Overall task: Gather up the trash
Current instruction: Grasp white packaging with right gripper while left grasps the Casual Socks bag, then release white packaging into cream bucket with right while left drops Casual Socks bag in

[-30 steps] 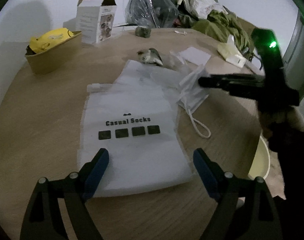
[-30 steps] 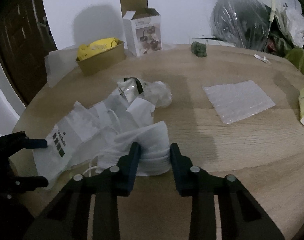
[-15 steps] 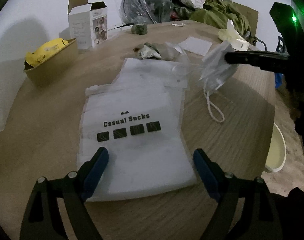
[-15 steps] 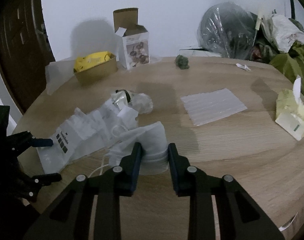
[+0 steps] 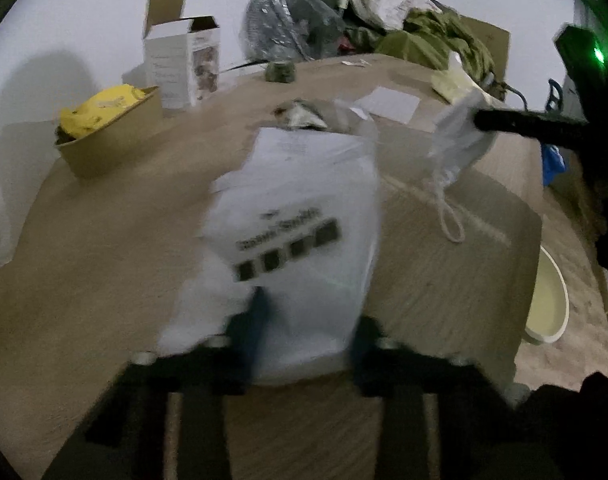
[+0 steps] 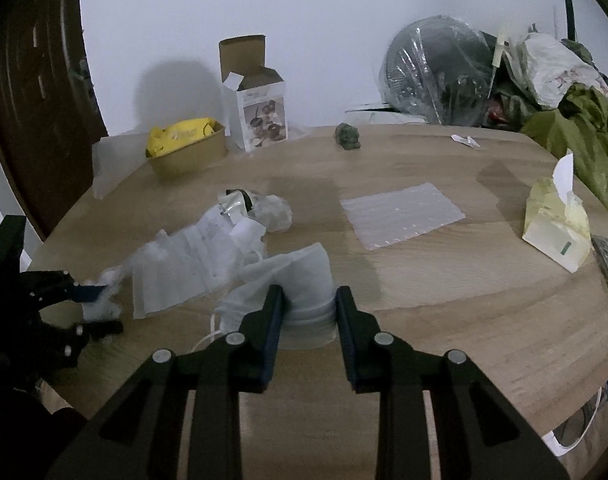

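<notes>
Right claw [image 6: 307,312]: two matte black flat-sided fingers, blue pads on inner faces; black angular linkage arms behind, four round silver pivot screws. Left claw [image 5: 304,320]: same black build, blue pads, silver screws, blurred. Body of right unit, seen from left camera: black housing, green indicator light.

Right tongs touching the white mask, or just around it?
Touching. In the right wrist view both fingers of the right tongs press against the bunched white mask, pinching it with no gap.
</notes>
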Demonstrator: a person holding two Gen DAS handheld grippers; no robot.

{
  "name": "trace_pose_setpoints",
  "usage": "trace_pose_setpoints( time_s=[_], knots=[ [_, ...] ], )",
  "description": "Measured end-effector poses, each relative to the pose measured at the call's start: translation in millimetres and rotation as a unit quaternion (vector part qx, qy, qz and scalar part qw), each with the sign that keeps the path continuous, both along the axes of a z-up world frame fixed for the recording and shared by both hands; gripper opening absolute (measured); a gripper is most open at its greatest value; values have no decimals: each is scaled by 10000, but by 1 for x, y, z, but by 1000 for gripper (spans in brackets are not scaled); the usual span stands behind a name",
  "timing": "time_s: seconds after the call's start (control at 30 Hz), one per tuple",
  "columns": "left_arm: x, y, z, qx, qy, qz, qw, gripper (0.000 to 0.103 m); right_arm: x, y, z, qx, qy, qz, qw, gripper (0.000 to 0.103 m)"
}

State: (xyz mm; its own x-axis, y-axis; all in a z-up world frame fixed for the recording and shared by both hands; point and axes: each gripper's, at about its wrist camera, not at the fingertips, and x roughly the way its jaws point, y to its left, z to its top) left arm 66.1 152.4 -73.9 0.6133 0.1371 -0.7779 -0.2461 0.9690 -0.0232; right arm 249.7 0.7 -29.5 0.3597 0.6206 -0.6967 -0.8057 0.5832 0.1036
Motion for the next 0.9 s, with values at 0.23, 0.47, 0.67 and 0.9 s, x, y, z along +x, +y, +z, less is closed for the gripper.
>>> trace_pose_setpoints(
  time_s=[0.23, 0.47, 0.67, 0.9],
  knots=[
    [-11, 7, 20, -96, -327, 124, 9993, 10, -8, -14, 5, 38, -57, -125, 9999, 25],
    [-18, -1, 53, 44, -828, 195, 9964, 7, -14, -27, 12, 117, -139, -228, 9996, 25],
    [-18, -12, 78, 73, -1200, 119, 9927, 6, -17, -41, 19, 203, -216, -299, 9991, 25],
    [-7, -30, 88, 31, -1373, -149, 9904, 6, -17, -60, 25, 275, -281, -436, 9983, 25]
  ],
)
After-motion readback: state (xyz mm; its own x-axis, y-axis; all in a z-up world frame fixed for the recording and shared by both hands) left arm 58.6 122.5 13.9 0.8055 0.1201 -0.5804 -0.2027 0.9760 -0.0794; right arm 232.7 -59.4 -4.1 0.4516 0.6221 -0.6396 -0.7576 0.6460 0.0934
